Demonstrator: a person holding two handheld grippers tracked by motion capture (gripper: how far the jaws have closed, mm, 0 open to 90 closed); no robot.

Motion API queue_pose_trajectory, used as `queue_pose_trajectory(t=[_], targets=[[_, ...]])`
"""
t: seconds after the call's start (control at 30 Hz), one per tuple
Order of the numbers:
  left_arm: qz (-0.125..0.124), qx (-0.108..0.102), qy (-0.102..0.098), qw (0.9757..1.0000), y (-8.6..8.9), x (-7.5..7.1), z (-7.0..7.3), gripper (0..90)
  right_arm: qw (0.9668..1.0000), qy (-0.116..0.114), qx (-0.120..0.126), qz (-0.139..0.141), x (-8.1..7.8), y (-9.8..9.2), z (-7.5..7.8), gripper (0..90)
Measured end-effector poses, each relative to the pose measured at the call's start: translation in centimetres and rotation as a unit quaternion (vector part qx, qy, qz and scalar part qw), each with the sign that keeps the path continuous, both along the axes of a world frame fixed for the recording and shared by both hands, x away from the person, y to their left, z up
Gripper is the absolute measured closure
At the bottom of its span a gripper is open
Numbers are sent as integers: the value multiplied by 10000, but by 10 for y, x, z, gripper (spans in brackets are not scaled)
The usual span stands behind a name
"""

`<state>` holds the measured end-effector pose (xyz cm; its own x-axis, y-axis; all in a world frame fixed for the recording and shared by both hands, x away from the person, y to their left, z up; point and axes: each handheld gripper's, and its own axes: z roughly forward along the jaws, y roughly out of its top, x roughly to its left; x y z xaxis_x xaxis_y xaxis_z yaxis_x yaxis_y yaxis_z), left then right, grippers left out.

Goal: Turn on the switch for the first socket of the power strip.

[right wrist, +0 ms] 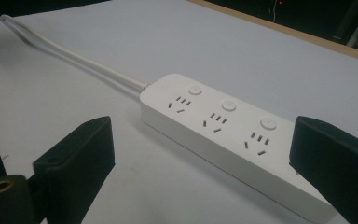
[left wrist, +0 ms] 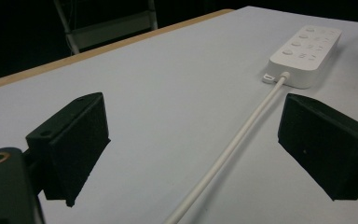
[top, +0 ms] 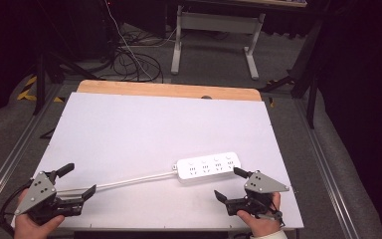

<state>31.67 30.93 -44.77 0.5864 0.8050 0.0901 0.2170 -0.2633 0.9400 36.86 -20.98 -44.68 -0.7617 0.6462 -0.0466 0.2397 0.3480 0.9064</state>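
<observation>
Presently I have both tools wide, holding nothing: left tool [top: 78, 180] astride the cord [top: 134, 179], right tool [top: 229, 184] just near of the power strip [top: 209, 167], right-centre on the surface [top: 129, 124].

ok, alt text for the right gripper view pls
A white plastic power strip with round buttons and socket holes lies diagonally on a pale grey table surface, between the open right gripper, whose two black jaws rise wide apart from the bottom edge without touching it. Its white round cable runs off toward the upper left.
</observation>
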Motion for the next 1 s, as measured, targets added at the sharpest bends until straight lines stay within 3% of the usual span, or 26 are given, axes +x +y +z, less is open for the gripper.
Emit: queue_pose_trajectory(t=[0.33, 0.73, 1.0], targets=[[-13, 146, -66, 9999, -3, -2, 1, 94, 10000, -31, -22, -8, -1, 0, 1, 72], [-29, 77, 12, 10000, -2, -2, 2, 97, 10000, -71, -34, 25, -2, 1, 2, 78], [-5, 141, -11, 9999, -3, -2, 2, 97, 9997, -101, -238, 53, -2, 1, 4, 128]])
